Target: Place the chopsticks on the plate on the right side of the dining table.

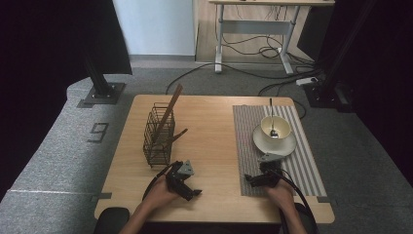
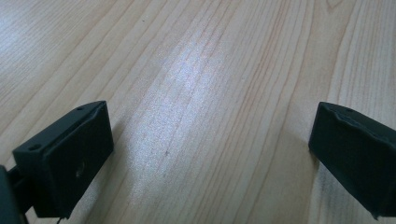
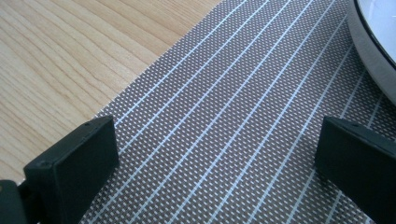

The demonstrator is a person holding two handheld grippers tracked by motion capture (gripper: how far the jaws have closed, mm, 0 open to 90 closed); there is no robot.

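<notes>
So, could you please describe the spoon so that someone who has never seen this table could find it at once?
Start at the striped grey placemat on the right half of the wooden table. On it sits a white plate carrying a cream bowl. The spoon stands in that bowl, its thin handle pointing away from the person; it is the only metal utensil there, unlike the wooden sticks in the wire basket.

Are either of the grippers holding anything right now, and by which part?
Nothing is held. The left gripper stands open over bare table; the right gripper stands open over the striped placemat.
</notes>
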